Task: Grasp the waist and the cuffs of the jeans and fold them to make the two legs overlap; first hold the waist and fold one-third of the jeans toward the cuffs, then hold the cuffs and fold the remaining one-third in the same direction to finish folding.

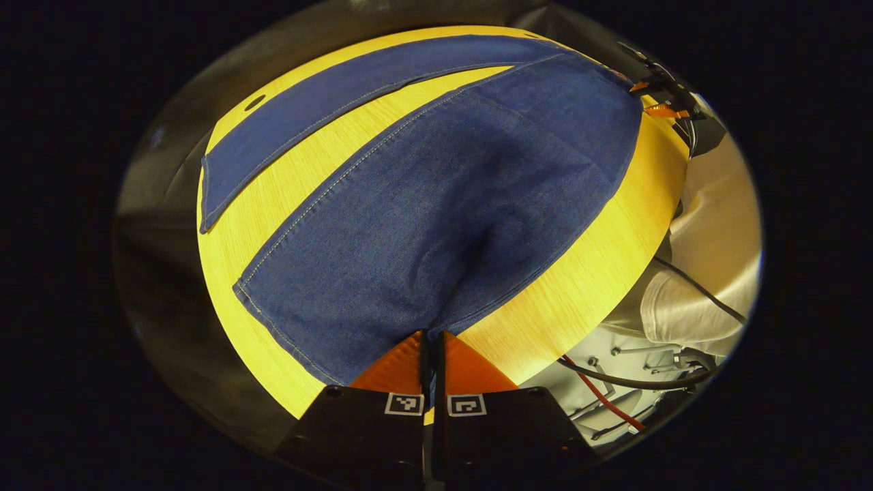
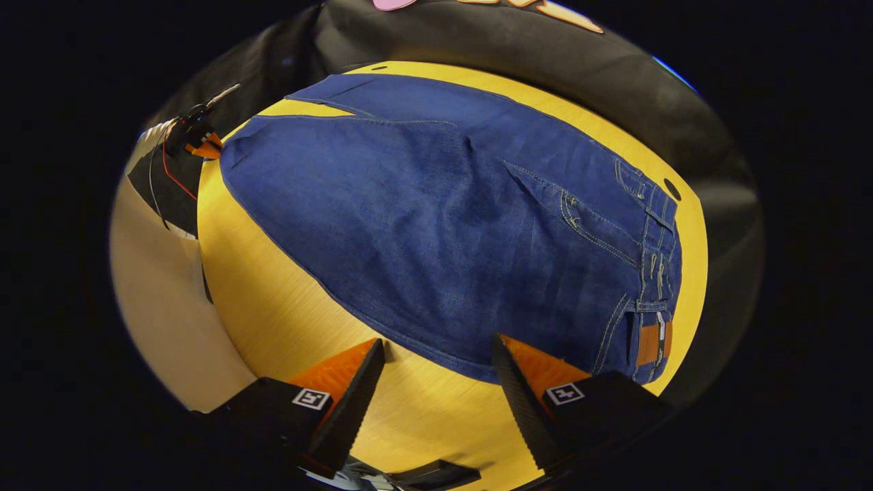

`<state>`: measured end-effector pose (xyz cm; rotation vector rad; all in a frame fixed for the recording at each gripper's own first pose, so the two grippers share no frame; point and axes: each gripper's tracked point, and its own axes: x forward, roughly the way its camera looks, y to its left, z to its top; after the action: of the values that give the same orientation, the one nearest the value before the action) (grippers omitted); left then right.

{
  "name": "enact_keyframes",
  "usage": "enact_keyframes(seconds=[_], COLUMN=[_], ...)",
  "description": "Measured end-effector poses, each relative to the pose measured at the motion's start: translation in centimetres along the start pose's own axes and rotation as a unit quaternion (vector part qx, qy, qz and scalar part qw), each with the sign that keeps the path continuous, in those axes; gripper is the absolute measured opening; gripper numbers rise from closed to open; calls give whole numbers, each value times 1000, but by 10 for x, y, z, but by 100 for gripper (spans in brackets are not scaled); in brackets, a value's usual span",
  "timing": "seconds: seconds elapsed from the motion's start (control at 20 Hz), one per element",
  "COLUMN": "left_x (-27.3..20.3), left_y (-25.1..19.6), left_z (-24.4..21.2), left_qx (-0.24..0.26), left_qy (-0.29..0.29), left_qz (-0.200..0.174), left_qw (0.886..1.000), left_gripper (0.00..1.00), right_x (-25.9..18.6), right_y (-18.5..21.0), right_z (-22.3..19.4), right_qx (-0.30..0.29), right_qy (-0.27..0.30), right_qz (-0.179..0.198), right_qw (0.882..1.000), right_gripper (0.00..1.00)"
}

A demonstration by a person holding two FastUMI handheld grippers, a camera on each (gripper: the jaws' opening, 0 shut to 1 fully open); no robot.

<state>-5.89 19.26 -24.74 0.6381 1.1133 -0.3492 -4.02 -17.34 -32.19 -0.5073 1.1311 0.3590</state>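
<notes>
Left gripper [image 1: 432, 341]: in the left gripper view its fingers are pressed nearly together, a thin dark slit between them, at the near edge of the jeans [image 1: 436, 204]. The denim puckers toward the tips, so I judge they pinch the hem of the near leg; the cloth between them is hidden.

Right gripper [image 2: 436, 351]: in the right gripper view its fingers stand wide apart and hold nothing, poised over the bare tabletop [image 2: 286, 320] just short of the jeans' near edge, beside the waist.

Jeans: spread flat on the yellow tabletop, legs not yet overlapped. In the left gripper view the near leg spreads out ahead and the far leg [image 1: 341, 102] lies apart, a wedge of bare wood between them.

Waistband [image 2: 655, 259]: at the right of the right gripper view, with belt loops and a leather patch [image 2: 653, 343] at its near end.

Far side: the other gripper shows small past the jeans in each view; a pale sleeve [image 1: 709, 266] and cables [image 1: 614, 389] lie off the tabletop edge.

Stage, as I judge it: the leg-over-leg fold is not begun; one end is gripped.

Risks: a lift with the waist ungripped would drag and twist the denim. A thin pinch could slip. The right fingers might close on a single layer or miss the edge, leaving legs misaligned.
</notes>
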Motion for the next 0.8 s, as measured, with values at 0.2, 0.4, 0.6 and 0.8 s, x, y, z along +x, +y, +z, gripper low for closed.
enact_keyframes(seconds=[0.2,0.4,0.6,0.8], left_x=[2,0,1,-1], left_y=[-1,-1,-1,0], left_z=[1,-1,1,0], left_qx=[-8,-8,-5,-60], left_qy=[9,21,6,-59], left_qz=[-11,-21,-15,23], left_qw=[1000,1000,1000,996], left_gripper=[0,0,0,0], right_x=[1,1,-5,-2], right_y=[-9,-26,-22,-23], right_z=[7,22,21,20], right_qx=[6,-24,54,110], right_qy=[8,-16,-7,9], right_qz=[-8,-19,-33,-63], right_qw=[1000,999,998,992], right_gripper=[69,25,13,5])
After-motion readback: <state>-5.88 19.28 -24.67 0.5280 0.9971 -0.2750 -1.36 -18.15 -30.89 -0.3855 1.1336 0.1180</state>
